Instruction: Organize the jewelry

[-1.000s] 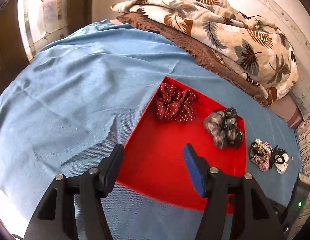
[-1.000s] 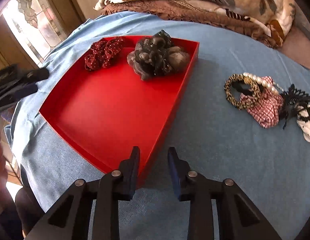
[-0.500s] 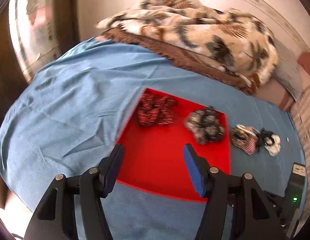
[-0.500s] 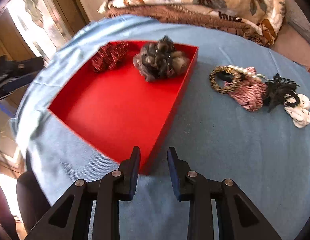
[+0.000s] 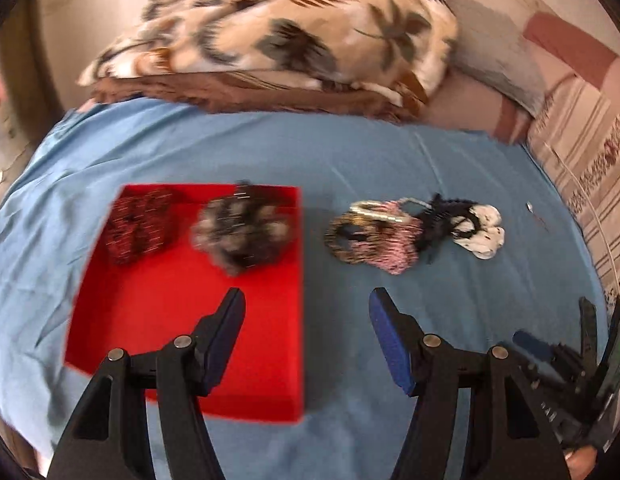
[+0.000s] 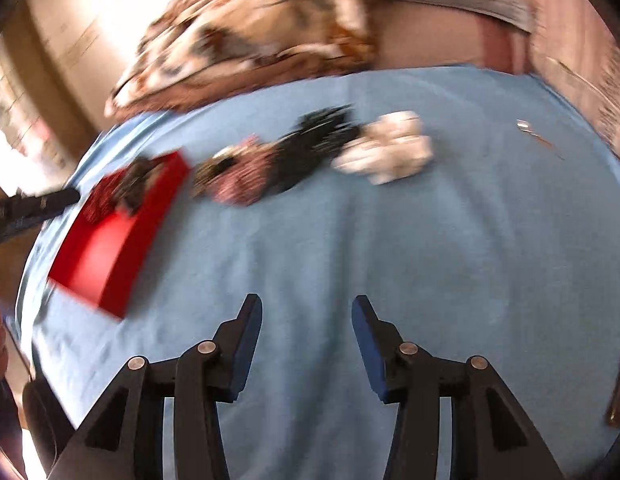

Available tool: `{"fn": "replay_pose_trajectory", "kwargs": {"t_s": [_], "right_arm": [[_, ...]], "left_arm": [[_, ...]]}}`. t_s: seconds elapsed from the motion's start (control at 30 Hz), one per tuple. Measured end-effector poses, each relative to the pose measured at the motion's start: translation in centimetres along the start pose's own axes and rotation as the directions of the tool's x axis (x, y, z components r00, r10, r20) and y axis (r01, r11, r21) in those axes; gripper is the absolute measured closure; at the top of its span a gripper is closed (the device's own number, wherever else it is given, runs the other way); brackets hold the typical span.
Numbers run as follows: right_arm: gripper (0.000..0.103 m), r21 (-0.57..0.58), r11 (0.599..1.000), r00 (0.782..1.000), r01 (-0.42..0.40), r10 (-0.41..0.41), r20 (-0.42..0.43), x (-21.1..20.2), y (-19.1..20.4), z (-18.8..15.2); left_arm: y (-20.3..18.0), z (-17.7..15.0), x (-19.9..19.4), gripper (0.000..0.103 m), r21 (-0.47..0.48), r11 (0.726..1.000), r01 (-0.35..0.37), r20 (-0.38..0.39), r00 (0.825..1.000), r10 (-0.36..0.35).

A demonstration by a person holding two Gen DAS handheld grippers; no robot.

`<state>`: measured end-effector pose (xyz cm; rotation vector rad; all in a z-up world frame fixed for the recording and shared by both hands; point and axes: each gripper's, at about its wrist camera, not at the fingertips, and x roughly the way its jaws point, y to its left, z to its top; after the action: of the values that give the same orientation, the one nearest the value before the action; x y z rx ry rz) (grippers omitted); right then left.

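Right gripper (image 6: 306, 316) empty, jaws just widened, over bare blue sheet (image 6: 450, 260). Loose hair-accessory pile (image 6: 310, 152) lies far, slightly left, long axis left-right, beside red tray (image 6: 110, 256). Left gripper (image 5: 306, 312) empty, half-open, nearer tray.

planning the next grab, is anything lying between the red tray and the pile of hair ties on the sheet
No. In the left wrist view only bare blue sheet separates the red tray from the pile of hair ties.
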<state>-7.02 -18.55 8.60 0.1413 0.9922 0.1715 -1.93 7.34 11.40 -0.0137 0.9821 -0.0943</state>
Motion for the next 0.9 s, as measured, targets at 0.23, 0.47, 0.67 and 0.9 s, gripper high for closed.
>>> {"fn": "replay_pose_trajectory", "kwargs": {"t_s": [0.23, 0.47, 0.67, 0.9], "right_arm": [[0.047, 0.107, 0.994, 0.995, 0.008, -0.019, 0.102, 0.6, -6.4, 4.5], [0.045, 0.255, 0.963, 0.989, -0.085, 0.050, 0.142, 2.4, -11.5, 7.2], [0.042, 0.309, 0.934, 0.979, -0.177, 0.136, 0.149, 5.1, -13.2, 9.6], [0.088, 0.276, 0.934, 0.973, -0.227, 0.207, 0.100, 8.3, -11.5, 10.5]], "left_arm": [[-4.6, 4.2, 6.7, 0.040, 0.012, 0.998, 0.056, -0.077, 0.996, -0.055], [-5.1, 7.6, 13.8, 0.040, -0.061, 0.996, 0.070, -0.163, 0.983, -0.079], [-5.4, 7.9, 16.5, 0.045, -0.100, 0.990, 0.100, -0.213, 0.970, -0.120], [-7.7, 6.4, 13.6, 0.092, -0.077, 0.975, 0.209, -0.214, 0.952, -0.221]]}}
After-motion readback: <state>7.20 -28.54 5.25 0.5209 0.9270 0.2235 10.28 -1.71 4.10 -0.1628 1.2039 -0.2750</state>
